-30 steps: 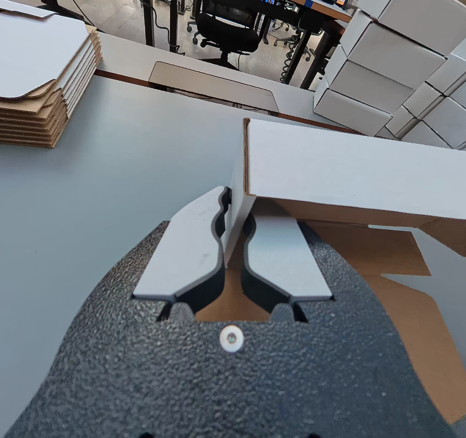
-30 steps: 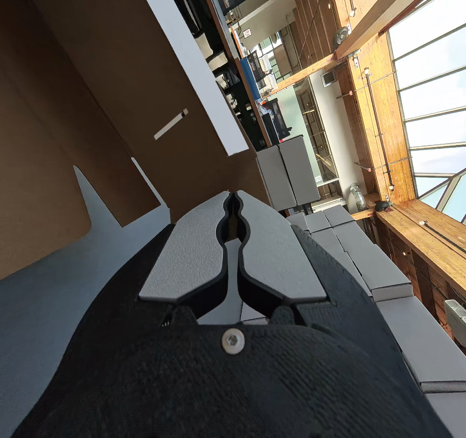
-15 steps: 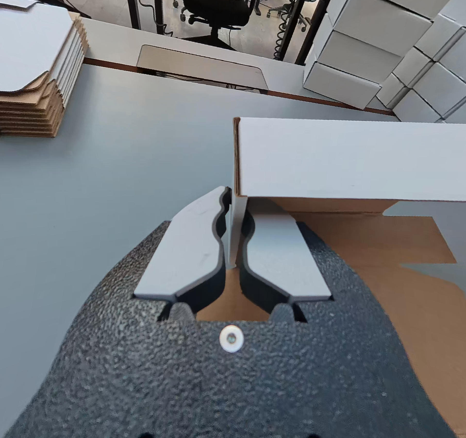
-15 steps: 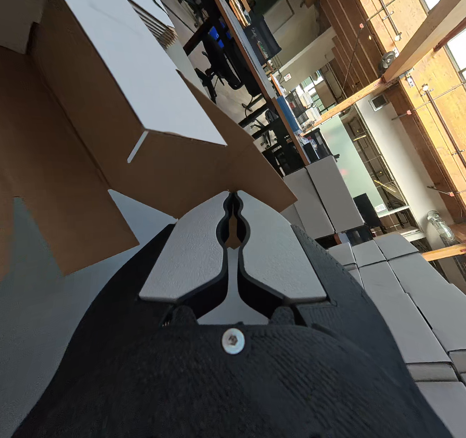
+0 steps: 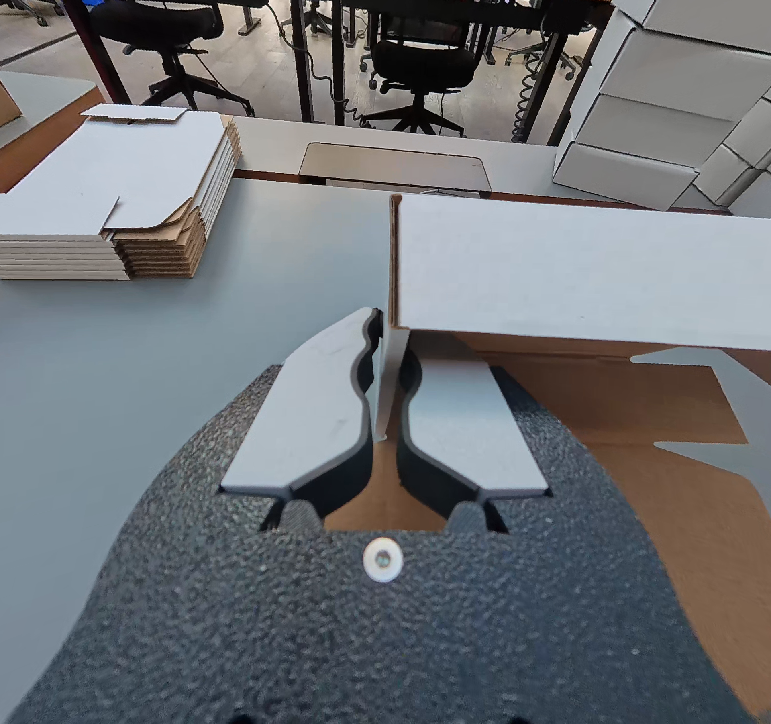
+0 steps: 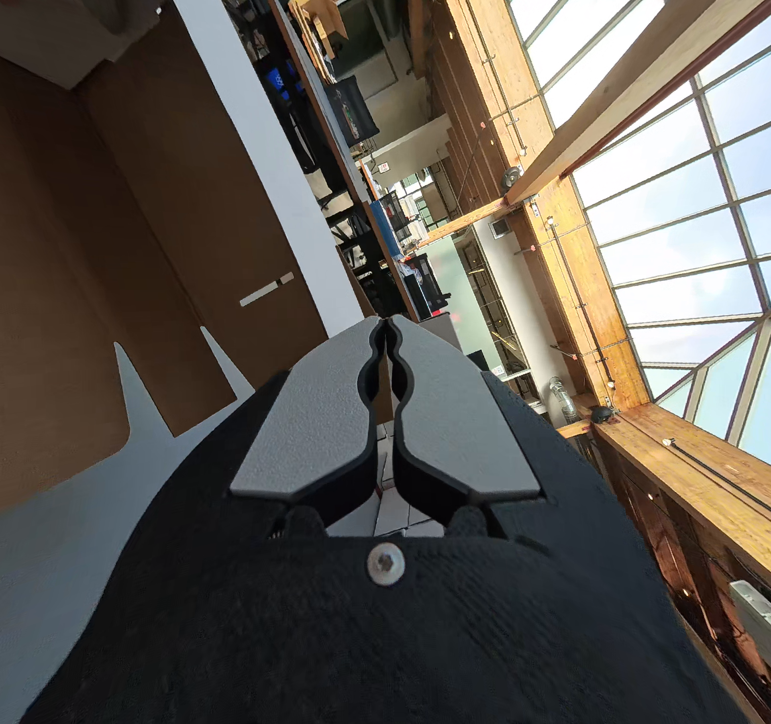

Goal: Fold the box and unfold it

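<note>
Your left claw [image 5: 390,366] is clamped on the box [image 5: 584,270]'s small side flap, keeping that wall standing on the counter [image 5: 187,370]. Your right claw [image 6: 386,324] is pressed together holding nothing, the brown inside of the box just left of it.

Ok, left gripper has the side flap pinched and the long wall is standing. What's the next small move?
Probably swing the side flap inward, square to the upright long wall. The left gripper is clamped on it, and the rest of the box lies flat on the table. The right gripper is shut on the far end.
</note>
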Demonstrator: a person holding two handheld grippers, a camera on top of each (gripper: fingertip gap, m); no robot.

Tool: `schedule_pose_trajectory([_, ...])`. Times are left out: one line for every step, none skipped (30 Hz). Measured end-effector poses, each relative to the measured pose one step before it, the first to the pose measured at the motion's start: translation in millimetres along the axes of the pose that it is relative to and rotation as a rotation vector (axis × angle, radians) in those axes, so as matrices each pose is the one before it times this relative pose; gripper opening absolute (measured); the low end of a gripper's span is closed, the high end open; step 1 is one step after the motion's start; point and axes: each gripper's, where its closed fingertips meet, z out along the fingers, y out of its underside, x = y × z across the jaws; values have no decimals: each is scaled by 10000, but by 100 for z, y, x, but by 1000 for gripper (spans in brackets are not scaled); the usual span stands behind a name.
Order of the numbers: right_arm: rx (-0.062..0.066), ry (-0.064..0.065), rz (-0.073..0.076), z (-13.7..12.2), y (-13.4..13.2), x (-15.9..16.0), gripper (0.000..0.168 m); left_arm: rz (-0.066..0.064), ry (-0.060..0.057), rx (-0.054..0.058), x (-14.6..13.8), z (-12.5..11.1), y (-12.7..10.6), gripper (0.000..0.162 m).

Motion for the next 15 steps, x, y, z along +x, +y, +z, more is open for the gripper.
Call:
schedule_pose_trajectory([-184, -146, -77, 171, -94, -483, 0, -33, -18, -8, -120, -82, 105, 7])
schedule_pose_trajectory([-252, -206, 14, 222, 98, -615, 0, -112, 21, -14, -113, -94, 106, 7])
schedule_pose_trajectory([-299, -162, 101, 246, 239, -593, 0, -183, 54, -8, -98, -119, 66, 8])
schedule_pose_trajectory([-131, -123, 200, 190, 56, -602, 0, -166, 62, 1, -86, -160, 13, 8])
schedule_pose_trajectory([-40, -103, 272, 107, -104, -609, 0, -149, 84, 3, -52, -170, -42, 8])
schedule_pose_trajectory([-54, -35, 272, 68, -156, -544, 0, -143, 90, 5, -33, -159, -73, 8])
schedule_pose_trajectory([-32, 19, 200, 50, -256, -488, 0, -120, 61, 24, -41, -134, -119, 8])
schedule_pose_trajectory([-36, -42, 140, 62, -317, -585, 0, -63, 25, 57, -17, -122, -150, 8])
schedule_pose_trajectory([-100, -69, 203, 103, -251, -606, 0, -15, 10, 69, 64, -143, -172, 8])
schedule_pose_trajectory([-34, -149, 258, 126, -306, -667, 0, 108, -19, 61, 161, -162, -148, 8])
schedule_pose_trajectory([56, -95, 454, 110, -358, -417, 0, 240, -125, 56, 93, -171, -105, 8])
schedule_pose_trajectory([130, -106, 732, 61, -352, -99, 0, 340, -156, 112, 10, -210, -120, 7])
schedule_pose_trajectory([234, -261, 956, -23, -466, 45, 0, 279, -100, 57, 43, -186, 0, 6])
schedule_pose_trajectory([281, -308, 1056, -94, -541, 170, 0, 187, 12, 50, 129, -159, 52, 6])
schedule_pose_trajectory([235, -350, 981, -77, -509, 115, 0, 120, -18, 70, 80, -141, 25, 6])
